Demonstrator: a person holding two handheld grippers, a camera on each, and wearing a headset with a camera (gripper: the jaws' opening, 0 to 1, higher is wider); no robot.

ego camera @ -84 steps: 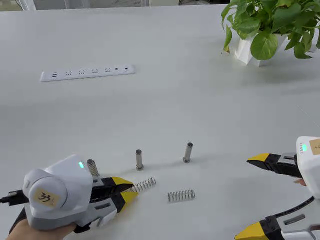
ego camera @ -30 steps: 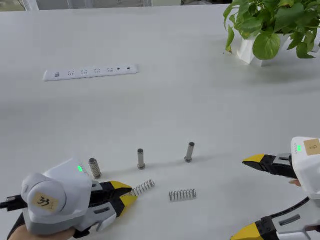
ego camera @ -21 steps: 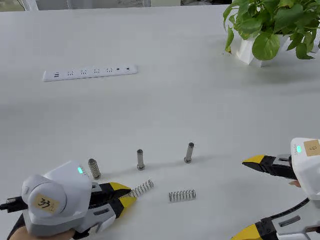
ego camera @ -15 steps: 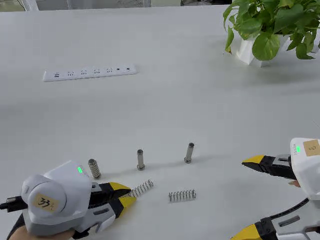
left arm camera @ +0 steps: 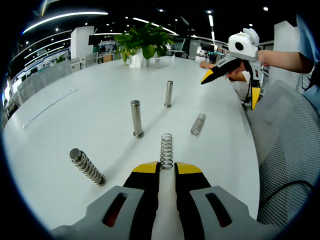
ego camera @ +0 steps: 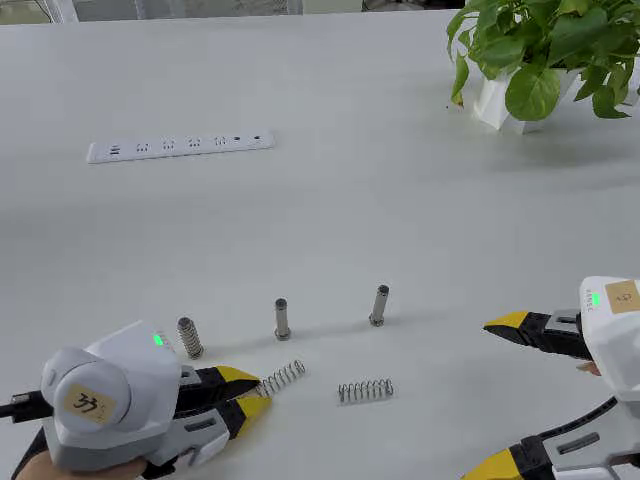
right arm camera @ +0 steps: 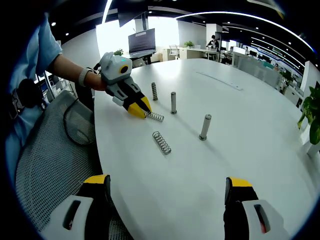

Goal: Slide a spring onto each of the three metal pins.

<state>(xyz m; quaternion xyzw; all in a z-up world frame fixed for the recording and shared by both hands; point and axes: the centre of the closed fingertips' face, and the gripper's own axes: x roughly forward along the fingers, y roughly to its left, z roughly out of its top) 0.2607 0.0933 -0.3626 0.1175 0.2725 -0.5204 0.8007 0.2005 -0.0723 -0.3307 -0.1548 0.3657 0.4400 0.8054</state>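
The left gripper (left arm camera: 167, 169) has its yellow-tipped black jaws drawn almost together, nipping the near end of the gripped spring (left arm camera: 166, 149). This thin, bright wire coil runs straight out ahead of the tips, low over the smooth white table (ego camera: 380, 210). Just beyond its free end stands the middle pin (left arm camera: 135, 119), a plain polished steel cylinder, upright on a small flared foot; spring and pin are near each other but apart. In the head view the same gripper (ego camera: 248, 392) sits at the lower left, its rounded white shell in a hand, with the gripped spring (ego camera: 283, 376) slanting up from its tips towards the middle pin (ego camera: 282, 318). To the right, the loose spring (ego camera: 365, 390) lies flat on its side on the table, touching nothing, below and between the middle pin and the right pin (ego camera: 379, 305), which is bare and upright. The left pin (ego camera: 189, 337) wears the fitted spring (left arm camera: 86, 166), whose close coils cover its whole shaft. The right gripper (right arm camera: 168, 181) is well off to the right, with its jaws spread wide and nothing between them. Further back lie a flat white power strip (ego camera: 180, 146) and a leafy green plant (ego camera: 540, 45) in a white pot (ego camera: 493, 100).
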